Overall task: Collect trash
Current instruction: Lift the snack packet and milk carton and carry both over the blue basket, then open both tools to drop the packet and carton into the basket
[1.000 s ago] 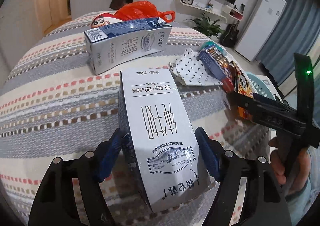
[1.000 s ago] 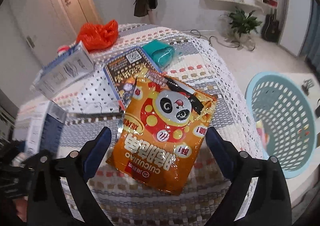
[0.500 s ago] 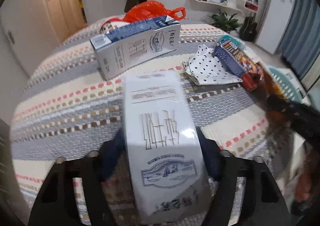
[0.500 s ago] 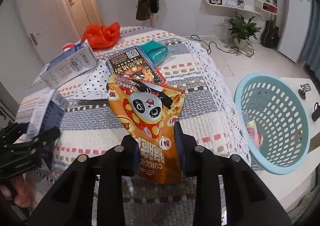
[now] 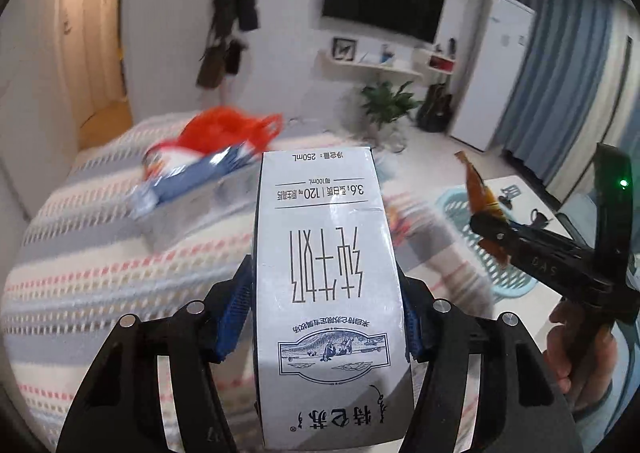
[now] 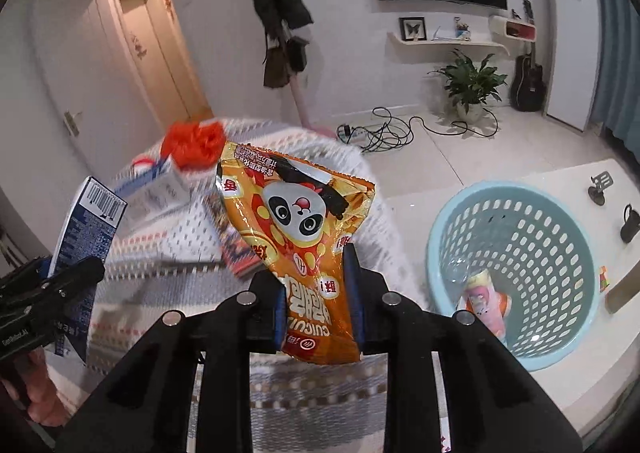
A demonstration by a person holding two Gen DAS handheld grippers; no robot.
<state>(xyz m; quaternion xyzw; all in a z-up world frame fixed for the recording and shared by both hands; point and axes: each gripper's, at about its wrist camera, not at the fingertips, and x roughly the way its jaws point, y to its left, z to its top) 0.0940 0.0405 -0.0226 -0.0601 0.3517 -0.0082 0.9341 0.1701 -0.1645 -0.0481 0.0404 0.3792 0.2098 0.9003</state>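
Note:
My left gripper (image 5: 326,317) is shut on a white and blue milk carton (image 5: 324,265) and holds it upright above the striped bed; the carton also shows in the right wrist view (image 6: 86,229). My right gripper (image 6: 318,293) is shut on an orange panda snack bag (image 6: 300,225), lifted off the bed; the bag shows edge-on in the left wrist view (image 5: 480,197). A light blue perforated basket (image 6: 516,357) stands on the floor at the right, with a pink wrapper inside.
On the bed lie a second milk carton (image 6: 156,189), an orange plastic bag (image 6: 196,143), a dark snack packet (image 6: 236,253) and white dotted paper (image 6: 176,233). Cables (image 6: 384,133) and a potted plant (image 6: 472,85) are on the floor beyond.
Both grippers have lifted their loads off the bed. The right gripper closed on the panda bag and raised it. The left gripper raised the milk carton higher.

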